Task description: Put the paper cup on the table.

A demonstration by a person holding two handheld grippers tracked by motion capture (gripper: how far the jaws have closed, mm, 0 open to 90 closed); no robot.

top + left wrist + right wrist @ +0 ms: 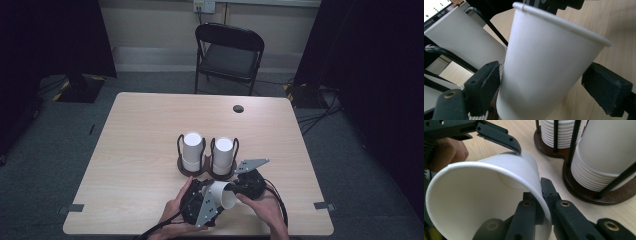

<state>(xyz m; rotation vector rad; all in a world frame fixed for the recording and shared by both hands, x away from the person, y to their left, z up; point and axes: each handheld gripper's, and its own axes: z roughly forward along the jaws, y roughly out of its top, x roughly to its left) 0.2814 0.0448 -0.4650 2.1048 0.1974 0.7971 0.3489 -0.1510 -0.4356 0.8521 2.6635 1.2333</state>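
Note:
A single white paper cup [222, 194] [544, 65] [486, 192] lies on its side just above the table near the front edge, held between both grippers. My left gripper [215, 193] [544, 85] straddles the cup's body, a pad against each side. My right gripper [231, 189] [537, 192] pinches the cup's rim wall, one jaw inside the mouth and one outside. Behind them a dark wooden holder [200, 173] [586, 192] carries two stacks of cups [192, 149] [223, 154] in black wire racks.
The pale wooden table [140, 130] has a round cable hole [238, 108] at the back right. A black folding chair [229, 52] stands beyond the far edge. Dark curtains hang at both sides.

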